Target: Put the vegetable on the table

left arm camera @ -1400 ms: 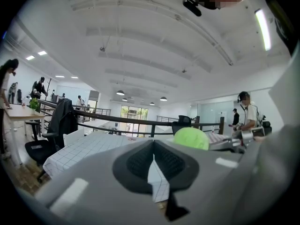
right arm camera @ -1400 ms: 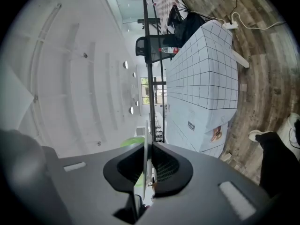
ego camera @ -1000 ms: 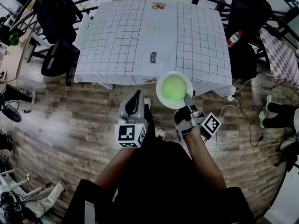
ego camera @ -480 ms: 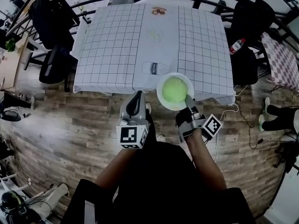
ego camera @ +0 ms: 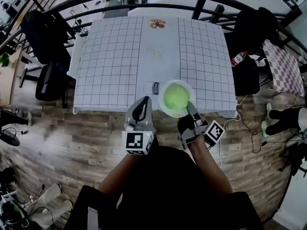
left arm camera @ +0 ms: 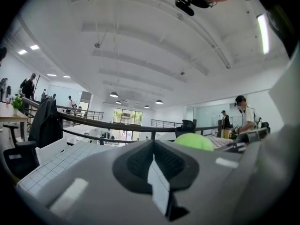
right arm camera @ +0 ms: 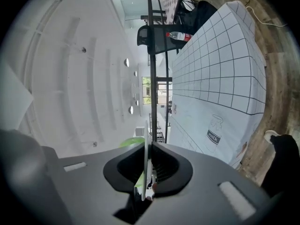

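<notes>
My right gripper (ego camera: 190, 107) pinches the plate (ego camera: 162, 105) by its rim. The vegetable (ego camera: 175, 96) sits loose on the plate, above the tabletop's (ego camera: 110, 56) near edge. My left gripper (ego camera: 142, 102) is pressed together, empty. Risk: with a one-sided rim hold, any tilt while lowering may roll the vegetable off, or the plate may clip the edge.

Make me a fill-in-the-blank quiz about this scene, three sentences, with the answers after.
1. The round vegetable on the plate is ____ in colour.
2. The plate's rim is pinched by the gripper in the person's ____ hand.
3. The label printed on the tablecloth beside the plate reads ____.
Missing words: green; right; milk.
</notes>
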A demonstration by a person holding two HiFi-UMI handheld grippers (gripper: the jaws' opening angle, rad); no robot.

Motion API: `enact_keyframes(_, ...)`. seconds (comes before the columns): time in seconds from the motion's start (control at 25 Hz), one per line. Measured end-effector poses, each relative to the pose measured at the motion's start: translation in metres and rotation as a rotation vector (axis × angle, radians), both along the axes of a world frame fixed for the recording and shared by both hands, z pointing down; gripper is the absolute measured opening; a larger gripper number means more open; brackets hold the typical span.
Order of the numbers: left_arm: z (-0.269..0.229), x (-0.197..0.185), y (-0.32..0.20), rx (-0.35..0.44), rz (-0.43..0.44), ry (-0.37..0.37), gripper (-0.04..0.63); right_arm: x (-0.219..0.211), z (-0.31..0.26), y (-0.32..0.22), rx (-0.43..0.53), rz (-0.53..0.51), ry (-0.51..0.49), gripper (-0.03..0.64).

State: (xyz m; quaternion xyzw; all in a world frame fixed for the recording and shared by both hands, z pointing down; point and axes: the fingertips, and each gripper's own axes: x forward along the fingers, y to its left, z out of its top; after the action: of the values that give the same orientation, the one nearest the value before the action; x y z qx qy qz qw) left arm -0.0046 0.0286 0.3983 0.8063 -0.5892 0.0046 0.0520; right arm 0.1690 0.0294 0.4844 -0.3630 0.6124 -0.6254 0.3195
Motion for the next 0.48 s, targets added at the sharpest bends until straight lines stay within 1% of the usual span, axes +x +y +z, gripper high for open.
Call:
enact_keyframes(0.12,-0.01,-0.008,-0.032,-0.011,0.017,-0.004,0.009,-0.008,-0.01,-0.033,-0.008,0.004,-0.004,0.025)
enact_keyframes(0.48,-0.005,-0.034,-0.106,-0.046,0.054,-0.002,0.009,-0.032,-0.013,-0.104,-0.009,0.031,-0.001,0.025)
